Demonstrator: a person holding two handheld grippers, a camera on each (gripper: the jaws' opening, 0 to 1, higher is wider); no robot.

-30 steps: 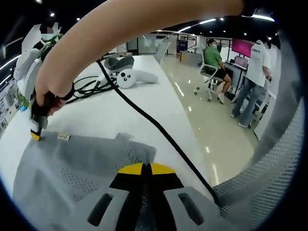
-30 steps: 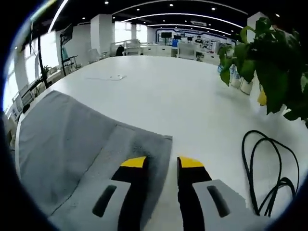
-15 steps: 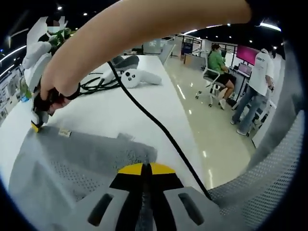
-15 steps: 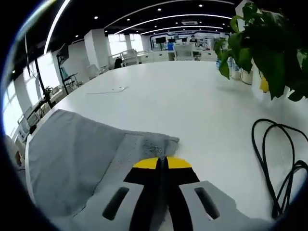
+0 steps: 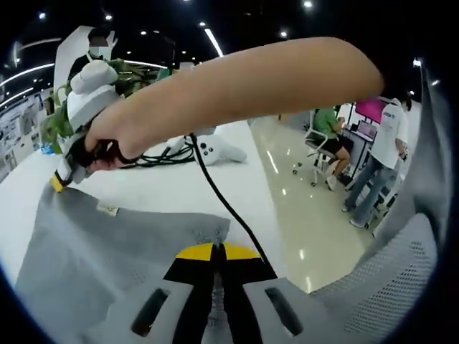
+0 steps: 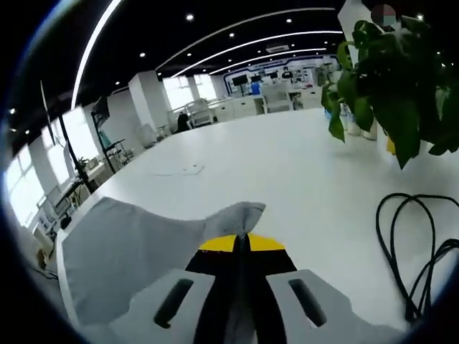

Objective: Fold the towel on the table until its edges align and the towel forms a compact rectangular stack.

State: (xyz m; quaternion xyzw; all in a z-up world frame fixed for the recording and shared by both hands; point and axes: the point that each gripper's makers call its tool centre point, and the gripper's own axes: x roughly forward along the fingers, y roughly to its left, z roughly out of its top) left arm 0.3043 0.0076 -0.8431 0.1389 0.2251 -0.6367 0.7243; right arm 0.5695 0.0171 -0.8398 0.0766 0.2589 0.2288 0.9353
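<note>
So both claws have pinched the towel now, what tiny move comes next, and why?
Probably carry both pinched corners together across the table and lay them over the far part of the towel. The left claw and right claw are each shut on a corner, and in the right gripper view that corner is raised off the table, so the fold looks ready to go over.

Potted plant, black cables, white controller, people.
</note>
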